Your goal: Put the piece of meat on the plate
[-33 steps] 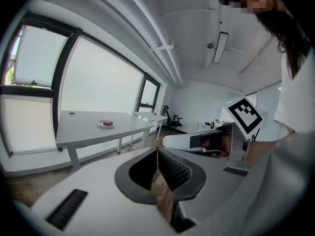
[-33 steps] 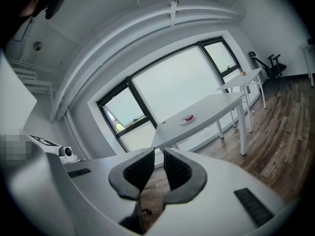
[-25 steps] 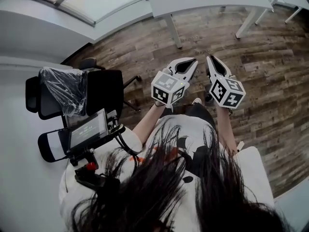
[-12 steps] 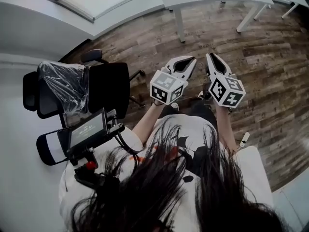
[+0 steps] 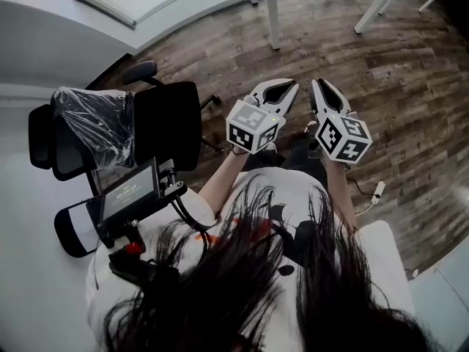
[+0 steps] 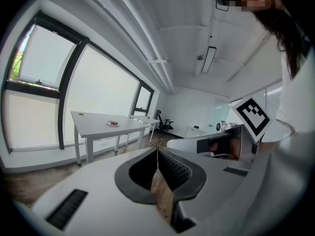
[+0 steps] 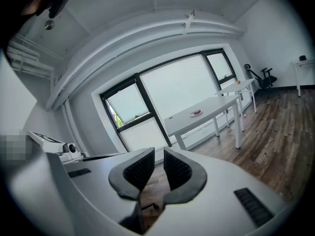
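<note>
A small white plate (image 6: 113,123) with a red piece of meat (image 6: 114,122) on it rests on a long white table (image 6: 96,124) by the windows, far ahead of me. The right gripper view shows the same plate (image 7: 197,113) on that table (image 7: 206,109). In the head view only the table's legs (image 5: 273,20) show at the top edge. My left gripper (image 5: 292,86) (image 6: 157,149) and right gripper (image 5: 316,83) (image 7: 158,151) are held side by side above the wooden floor. Both are shut with nothing in them.
A black office chair (image 5: 165,127) and a plastic-wrapped chair (image 5: 91,123) stand at my left. A power strip (image 5: 377,191) lies on the floor at my right. A second white table (image 7: 236,86) and a distant chair (image 7: 263,76) stand further along the windows.
The table has slid up the head view and the plate has left its top edge. The chairs have shifted up slightly. Both grippers keep the same shut pose in front of me.
</note>
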A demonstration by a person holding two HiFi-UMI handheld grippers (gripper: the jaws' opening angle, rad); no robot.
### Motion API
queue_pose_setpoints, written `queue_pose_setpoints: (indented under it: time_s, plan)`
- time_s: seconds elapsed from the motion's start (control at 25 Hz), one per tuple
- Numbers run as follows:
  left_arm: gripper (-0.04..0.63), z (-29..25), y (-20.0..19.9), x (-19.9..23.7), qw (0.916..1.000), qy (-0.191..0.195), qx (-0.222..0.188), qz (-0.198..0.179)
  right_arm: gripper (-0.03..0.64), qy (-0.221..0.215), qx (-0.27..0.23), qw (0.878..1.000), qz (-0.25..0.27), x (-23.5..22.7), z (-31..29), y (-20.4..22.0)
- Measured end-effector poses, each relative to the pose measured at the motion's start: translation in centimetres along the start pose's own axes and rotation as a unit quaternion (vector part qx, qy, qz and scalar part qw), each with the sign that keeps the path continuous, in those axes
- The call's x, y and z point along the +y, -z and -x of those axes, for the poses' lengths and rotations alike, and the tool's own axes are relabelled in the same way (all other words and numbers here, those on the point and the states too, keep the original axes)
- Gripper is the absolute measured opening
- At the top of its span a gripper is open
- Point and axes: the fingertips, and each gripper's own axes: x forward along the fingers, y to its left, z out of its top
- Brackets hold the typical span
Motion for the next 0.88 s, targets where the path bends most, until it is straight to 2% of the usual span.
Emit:
queue_pose_setpoints:
  time_s: [0.28, 0.88]
  plan:
    - [0.006, 3.9, 0.1, -0.4, 0.9997, 0.008, -0.025, -0.005, 0.064, 0.010, -0.008, 1.000, 0.023, 3.2, 1.6, 1.1]
    - [0.006, 4.0, -0.7, -0.6, 0.9991, 0.012, -0.039, -0.010, 0.064, 0.014, -0.011, 0.999, 0.044, 3.5, 2.3, 1.0]
